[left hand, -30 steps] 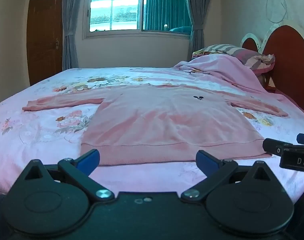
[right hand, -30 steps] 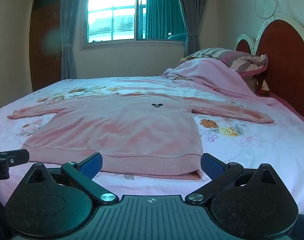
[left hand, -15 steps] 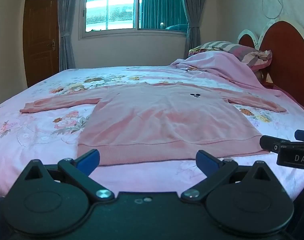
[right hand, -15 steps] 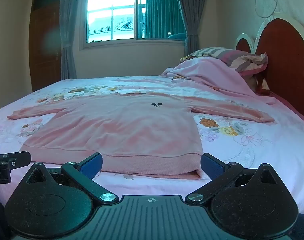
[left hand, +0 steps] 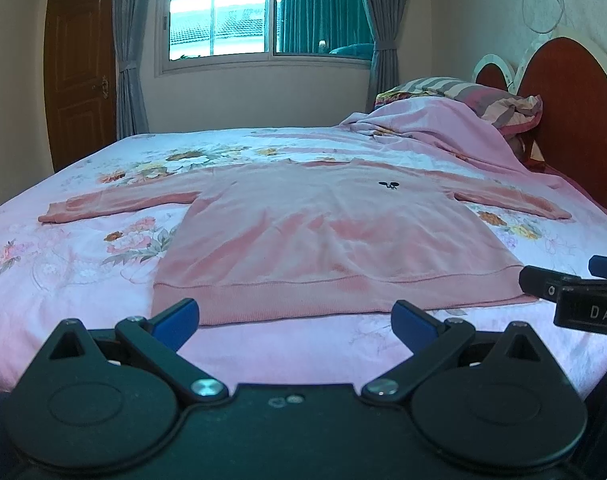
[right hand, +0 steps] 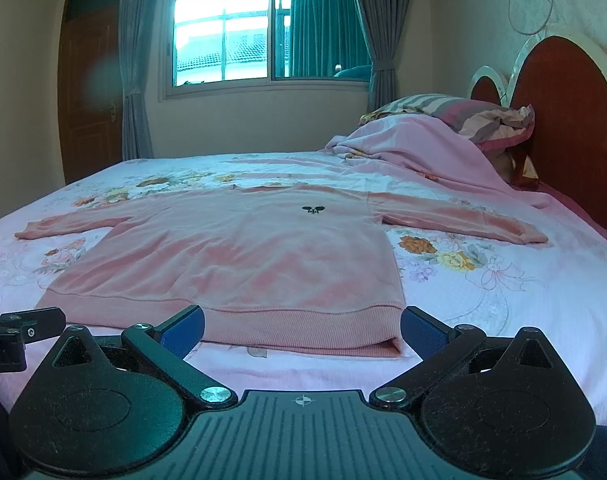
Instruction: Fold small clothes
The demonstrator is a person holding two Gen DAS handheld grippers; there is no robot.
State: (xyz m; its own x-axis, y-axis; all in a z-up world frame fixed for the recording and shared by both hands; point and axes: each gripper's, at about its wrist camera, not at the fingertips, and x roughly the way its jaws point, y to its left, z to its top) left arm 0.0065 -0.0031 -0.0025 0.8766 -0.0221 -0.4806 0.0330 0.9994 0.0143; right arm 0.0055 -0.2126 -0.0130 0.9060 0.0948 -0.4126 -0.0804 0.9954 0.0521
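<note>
The pink sweater (left hand: 327, 240) lay flat on the bed (left hand: 63, 264), both sleeves spread out, with no fold made yet. The left hand-held gripper (left hand: 295, 318) and right hand-held gripper (right hand: 301, 326) waited near its hem, fingers apart, holding nothing.

Pink sweater (left hand: 323, 240) lies flat, sleeves spread.
</note>
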